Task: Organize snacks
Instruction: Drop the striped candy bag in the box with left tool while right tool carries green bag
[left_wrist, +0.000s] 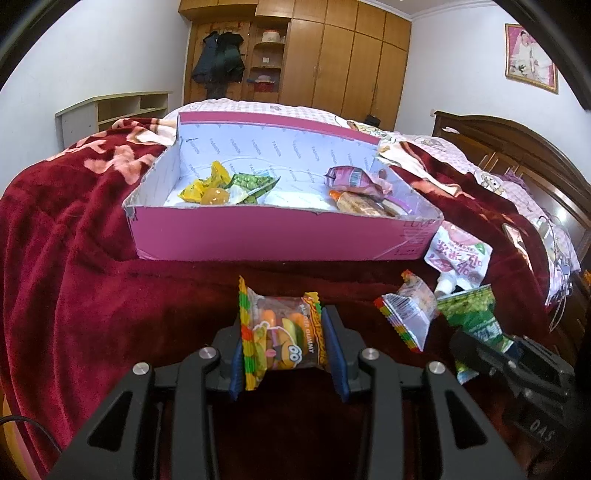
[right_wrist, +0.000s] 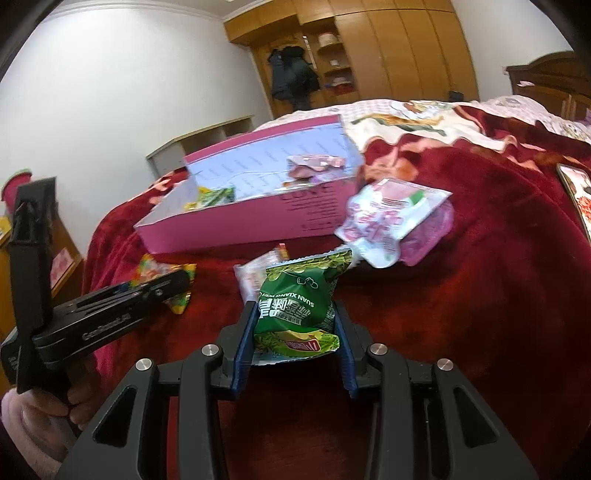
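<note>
My left gripper (left_wrist: 284, 332) is shut on a burger gummy packet (left_wrist: 282, 338), held above the red blanket in front of the pink box (left_wrist: 280, 234). My right gripper (right_wrist: 295, 321) is shut on a green pea snack packet (right_wrist: 299, 302); it also shows in the left wrist view (left_wrist: 476, 321). The box holds yellow candies (left_wrist: 207, 188), a green pea packet (left_wrist: 251, 186), a purple packet (left_wrist: 351, 177) and a biscuit pack (left_wrist: 364, 205). A second gummy packet (left_wrist: 410, 314) and a white-pink pouch (left_wrist: 458, 258) lie on the blanket to the right of the box.
The red blanket (left_wrist: 74, 258) covers the bed. A wooden headboard (left_wrist: 517, 147) stands at right, a wardrobe (left_wrist: 332, 55) behind, a low shelf (left_wrist: 110, 110) at left. The left gripper's body (right_wrist: 92, 317) shows in the right wrist view.
</note>
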